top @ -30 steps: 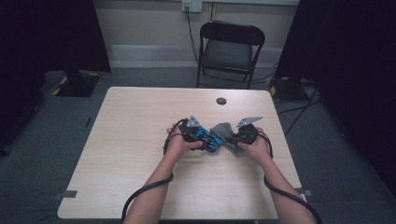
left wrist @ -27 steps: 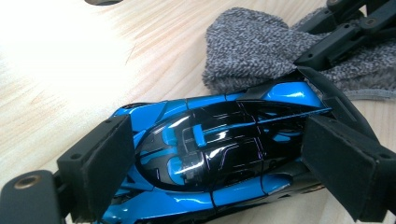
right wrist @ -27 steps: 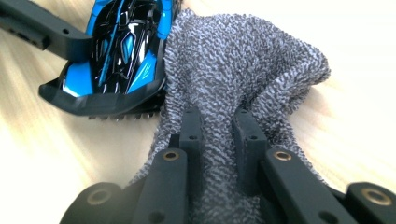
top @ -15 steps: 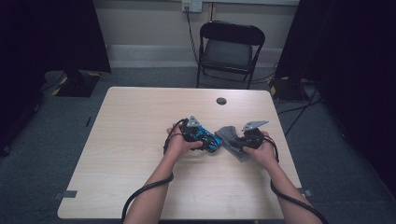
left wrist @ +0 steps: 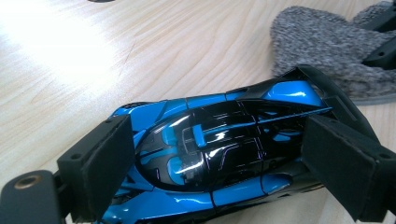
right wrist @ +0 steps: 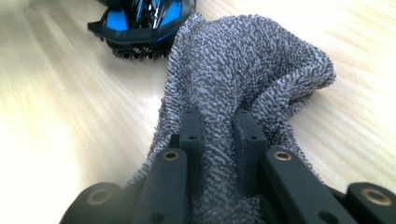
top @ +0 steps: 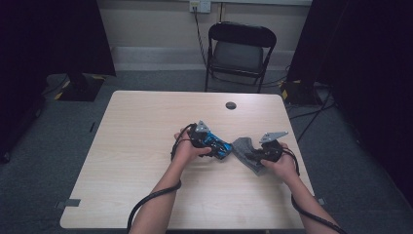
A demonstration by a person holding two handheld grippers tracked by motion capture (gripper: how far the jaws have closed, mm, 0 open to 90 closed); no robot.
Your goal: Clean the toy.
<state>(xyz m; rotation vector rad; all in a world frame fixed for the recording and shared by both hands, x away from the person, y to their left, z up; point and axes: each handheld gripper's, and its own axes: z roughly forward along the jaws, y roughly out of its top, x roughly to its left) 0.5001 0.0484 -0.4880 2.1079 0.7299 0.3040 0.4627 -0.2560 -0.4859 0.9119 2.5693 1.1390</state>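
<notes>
While the high view shows the toy car [top: 216, 145] on the surface just left of the cloth [top: 245, 148], the gripper views show the left gripper [left wrist: 219, 154] clamping the car and the right gripper [right wrist: 218, 128] pinching the cloth.

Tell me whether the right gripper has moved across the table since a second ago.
Yes. In the high view the right gripper, shut on the grey cloth, has slid right, toward the table's right edge, away from the blue toy car.

Toy car [top: 217, 145] left of cloth [top: 245, 148], touching, on table [top: 136, 136].
</notes>
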